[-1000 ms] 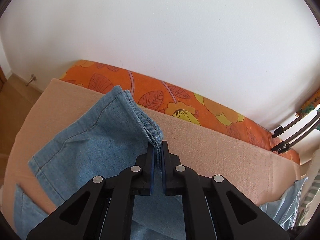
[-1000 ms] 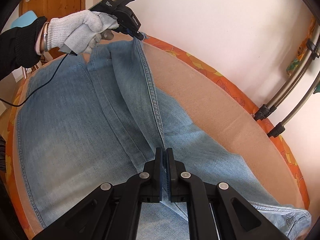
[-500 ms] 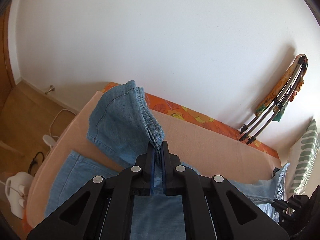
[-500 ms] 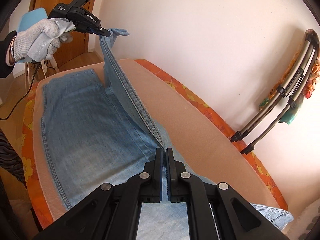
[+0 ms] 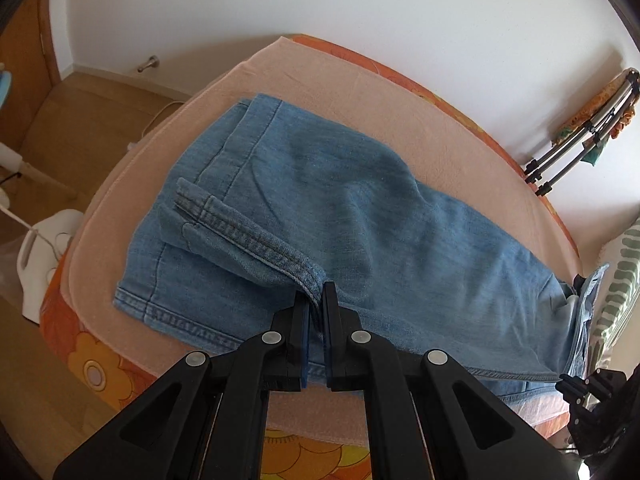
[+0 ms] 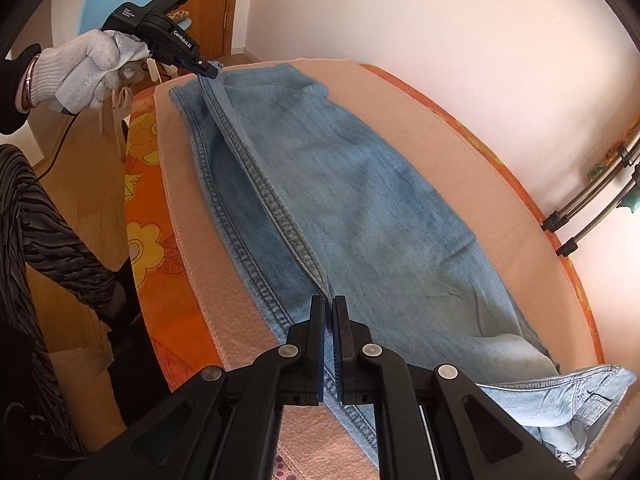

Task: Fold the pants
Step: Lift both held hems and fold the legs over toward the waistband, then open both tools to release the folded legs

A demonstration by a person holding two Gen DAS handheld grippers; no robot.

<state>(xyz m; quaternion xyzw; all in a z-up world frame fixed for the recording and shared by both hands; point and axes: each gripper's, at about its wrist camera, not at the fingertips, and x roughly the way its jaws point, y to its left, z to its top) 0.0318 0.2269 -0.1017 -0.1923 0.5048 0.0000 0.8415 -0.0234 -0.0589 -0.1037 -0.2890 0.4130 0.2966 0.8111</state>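
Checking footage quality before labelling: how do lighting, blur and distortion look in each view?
Left wrist view: even daylight, sharp denim stitching on the jeans, fisheye bending the bed edge. Right wrist view: bright wall washed pinkish, slight motion softness on the denim, left gripper readable, dark corners.

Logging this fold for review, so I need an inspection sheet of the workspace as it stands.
Surface: pink cover over an orange flowered sheet.
Job's things: jeans lie lengthwise, one leg folded over the other; seam edge lifted off the lower leg.
Clutter: nothing seen on the cover.
Grippers: left gripper shut on the seam near the hem; right gripper shut on the same seam, jaws starting to open.
Cables: thin cord hangs from the gloved left hand; white cord on the floor.
Surroundings: white wall, metal rack, blue chair, wooden door, white appliance on the floor.
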